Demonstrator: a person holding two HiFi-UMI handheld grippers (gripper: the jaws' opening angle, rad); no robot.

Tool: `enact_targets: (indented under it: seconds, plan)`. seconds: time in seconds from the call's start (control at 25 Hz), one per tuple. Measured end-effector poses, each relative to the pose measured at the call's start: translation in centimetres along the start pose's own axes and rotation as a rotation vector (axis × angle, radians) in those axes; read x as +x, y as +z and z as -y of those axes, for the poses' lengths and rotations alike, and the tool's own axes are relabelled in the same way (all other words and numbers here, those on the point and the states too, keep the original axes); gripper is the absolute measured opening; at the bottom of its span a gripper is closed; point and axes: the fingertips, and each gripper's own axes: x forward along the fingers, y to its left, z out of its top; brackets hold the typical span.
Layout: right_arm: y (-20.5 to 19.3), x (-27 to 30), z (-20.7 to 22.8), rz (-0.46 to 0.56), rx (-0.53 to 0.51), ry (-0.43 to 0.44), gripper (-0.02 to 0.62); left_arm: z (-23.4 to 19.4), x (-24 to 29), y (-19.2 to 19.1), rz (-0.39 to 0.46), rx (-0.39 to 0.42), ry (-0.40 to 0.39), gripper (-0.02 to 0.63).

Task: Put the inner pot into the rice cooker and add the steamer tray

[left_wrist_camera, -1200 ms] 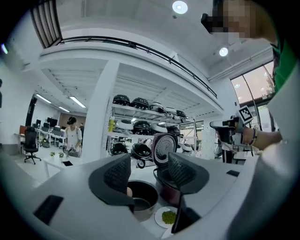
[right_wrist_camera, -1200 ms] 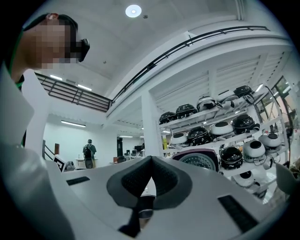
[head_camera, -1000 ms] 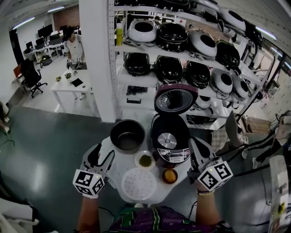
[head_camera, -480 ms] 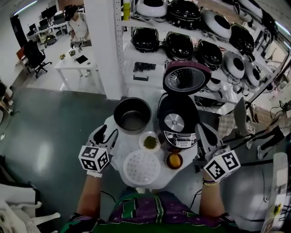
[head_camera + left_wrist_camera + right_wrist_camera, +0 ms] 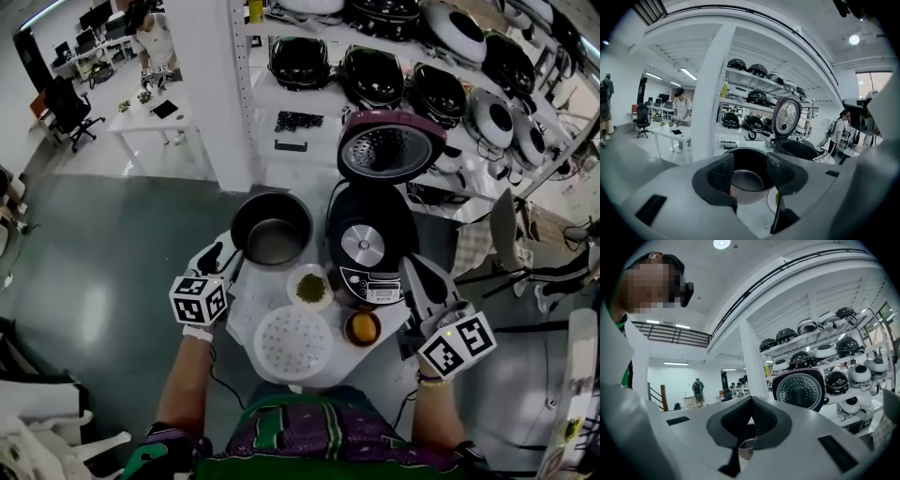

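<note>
The dark inner pot (image 5: 272, 230) stands empty on the small white table (image 5: 246, 314), left of the open rice cooker (image 5: 368, 246) with its lid (image 5: 389, 145) raised. The white perforated steamer tray (image 5: 292, 342) lies flat at the table's near edge. My left gripper (image 5: 221, 260) is open just left of the pot's near rim; in the left gripper view the pot (image 5: 747, 180) shows through the gap of that gripper (image 5: 750, 169), apart from the pads. My right gripper (image 5: 413, 273) is shut and empty beside the cooker's right side; in its own view this gripper (image 5: 750, 420) points past the lid (image 5: 799, 390).
A small dish of green bits (image 5: 309, 288) and a bowl with something orange (image 5: 363, 328) sit between tray and cooker. Shelves of rice cookers (image 5: 412, 84) and a white pillar (image 5: 211, 84) stand behind. A person works at a desk (image 5: 155, 117) far left.
My left gripper has come down and forward, closer to the pot's rim. The right gripper has sunk a little beside the cooker. Pot, tray and cooker have stayed in place.
</note>
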Motion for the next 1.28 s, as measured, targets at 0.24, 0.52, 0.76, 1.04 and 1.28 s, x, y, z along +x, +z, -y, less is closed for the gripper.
enact_targets:
  seconds: [0.24, 0.52, 0.76, 1.04, 1.28]
  plan:
    - [-1.4, 1.7, 0.8, -0.037, 0.012, 0.01, 0.006, -2.3, 3.8, -0.8, -0.05, 0.002, 0.03, 0.242]
    - [-2.0, 3.3, 2.0, -0.066, 0.026, 0.012, 0.006, -5.3, 8.4, -2.5, -0.126, -0.004, 0.062, 0.244]
    - [-3.4, 4.2, 3.0, -0.103, 0.039, 0.017, 0.006, -7.3, 11.8, -3.9, -0.158, -0.06, 0.092, 0.244]
    - [-4.5, 5.1, 4.0, -0.147, 0.048, 0.017, 0.006, -9.3, 14.4, -4.9, -0.207, -0.05, 0.126, 0.244]
    - [-5.4, 5.7, 4.7, -0.181, 0.049, 0.014, 0.006, -10.4, 16.5, -6.4, -0.252, -0.054, 0.129, 0.244]
